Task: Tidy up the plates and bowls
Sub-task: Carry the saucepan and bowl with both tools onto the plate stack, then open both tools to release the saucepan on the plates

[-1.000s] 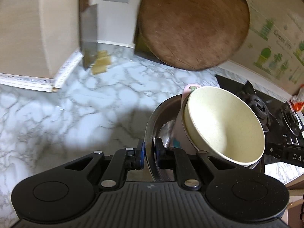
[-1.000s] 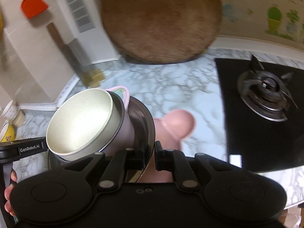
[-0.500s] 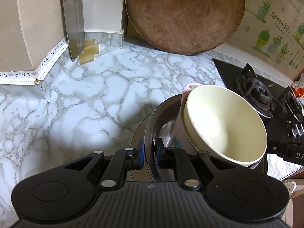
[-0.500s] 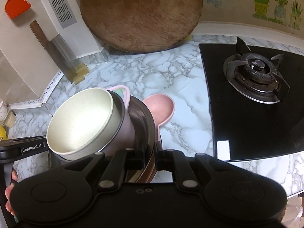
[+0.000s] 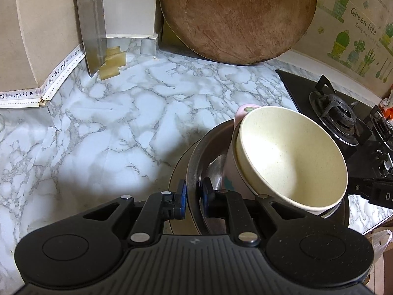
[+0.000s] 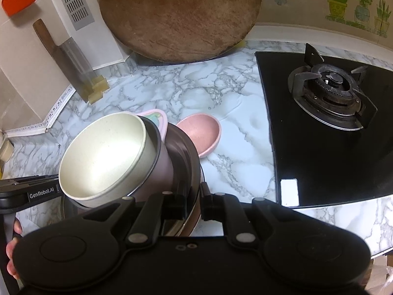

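Two handheld grippers clamp opposite edges of a steel bowl that carries a nested stack over the marble counter. The left gripper is closed on the rim at the stack's nine o'clock side; the right gripper is closed on the rim at its three o'clock side. Each gripper's black body hides the near part of the steel bowl, so its underside and whether it touches the counter cannot be made out. Inside it tilts a pale pink cup, largely covered by the cream speckled bowl seated in its mouth; a pink dish with a green motif peeks from behind at twelve o'clock. A pink spoon-shaped dish lies on the counter at the stack's two o'clock, partly hidden by the steel rim. A round wooden board leans at twelve o'clock; a cleaver at ten; the gas burner at two.
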